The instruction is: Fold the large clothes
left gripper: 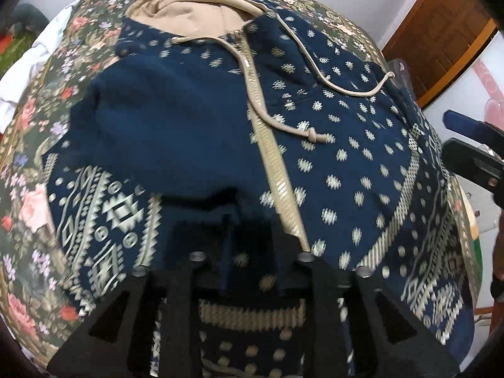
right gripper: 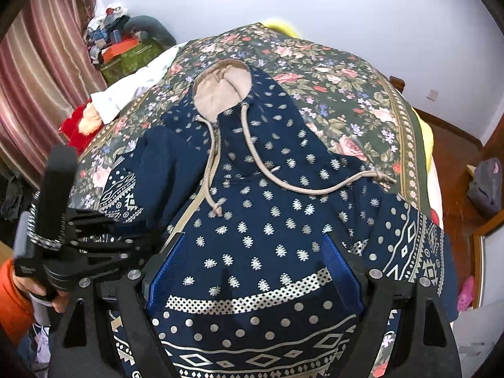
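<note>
A navy hoodie (left gripper: 330,157) with cream tribal patterns, a beige hood lining (left gripper: 189,9) and beige drawstrings lies front up on a floral bedspread (left gripper: 37,195); it also shows in the right wrist view (right gripper: 267,220). One sleeve (left gripper: 151,132) is folded across its chest. My left gripper (left gripper: 249,239) is shut on a fold of the hoodie's lower edge. My right gripper (right gripper: 252,252) is open, with blue-padded fingers (right gripper: 167,261) spread just above the hoodie's lower front, holding nothing. The left gripper shows at the left of the right wrist view (right gripper: 94,239).
The bedspread (right gripper: 346,100) covers a bed. White cloth (right gripper: 132,88) and red fabric (right gripper: 75,126) lie at the bed's far left, near a pile of things (right gripper: 126,41) and curtains. A wooden door (left gripper: 441,31) and wooden floor (right gripper: 456,208) are to the right.
</note>
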### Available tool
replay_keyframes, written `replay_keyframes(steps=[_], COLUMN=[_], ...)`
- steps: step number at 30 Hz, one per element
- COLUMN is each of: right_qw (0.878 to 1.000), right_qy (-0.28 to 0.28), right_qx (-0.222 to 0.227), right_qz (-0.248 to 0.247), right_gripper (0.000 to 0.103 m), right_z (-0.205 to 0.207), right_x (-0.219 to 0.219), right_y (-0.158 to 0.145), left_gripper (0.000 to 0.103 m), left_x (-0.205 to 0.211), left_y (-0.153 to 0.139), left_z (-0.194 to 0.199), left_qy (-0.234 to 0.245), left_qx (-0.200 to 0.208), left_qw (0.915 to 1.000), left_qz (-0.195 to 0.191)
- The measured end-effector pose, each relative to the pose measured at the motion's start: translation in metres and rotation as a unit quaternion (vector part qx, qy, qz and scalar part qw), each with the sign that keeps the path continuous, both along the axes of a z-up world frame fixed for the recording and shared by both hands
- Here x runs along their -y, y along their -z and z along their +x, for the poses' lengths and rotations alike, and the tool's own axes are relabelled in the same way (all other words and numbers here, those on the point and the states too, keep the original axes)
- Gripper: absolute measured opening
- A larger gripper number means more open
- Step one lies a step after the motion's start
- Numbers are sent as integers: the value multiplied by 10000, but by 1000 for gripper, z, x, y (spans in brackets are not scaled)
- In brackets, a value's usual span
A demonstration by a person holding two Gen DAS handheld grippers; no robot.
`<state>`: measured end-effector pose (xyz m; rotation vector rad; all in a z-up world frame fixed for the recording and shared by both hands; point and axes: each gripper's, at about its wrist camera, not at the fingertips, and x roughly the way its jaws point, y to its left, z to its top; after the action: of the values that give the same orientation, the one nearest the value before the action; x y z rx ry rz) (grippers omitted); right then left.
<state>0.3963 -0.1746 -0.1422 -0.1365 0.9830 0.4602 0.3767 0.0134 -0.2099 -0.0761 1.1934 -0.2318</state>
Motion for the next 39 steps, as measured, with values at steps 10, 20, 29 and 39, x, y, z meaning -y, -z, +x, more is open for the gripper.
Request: replay_keyframes(steps=[10, 20, 29, 39], right_qw=[9981, 9855, 9644, 9896], right_qy=[-597, -1464, -1561, -761], right_qx=[122, 29, 587, 356], right_qz=[-18, -864, -2054, -1168], right_gripper=[85, 84, 70, 15], right_z=[1, 16, 28, 45], right_x=[-76, -209, -251, -203], right_y=[-6, 53, 117, 77], left_gripper=[56, 56, 56, 56], left_x=[-118, -163, -153, -158], left_y=[-42, 28, 41, 43], left_z=[-43, -37, -37, -30], left_qy=[-1015, -1451, -1145, -1294], left_qx=[694, 121, 473, 439], left_qw=[9923, 9886, 9902, 9893], left_qz=[112, 378, 653, 504])
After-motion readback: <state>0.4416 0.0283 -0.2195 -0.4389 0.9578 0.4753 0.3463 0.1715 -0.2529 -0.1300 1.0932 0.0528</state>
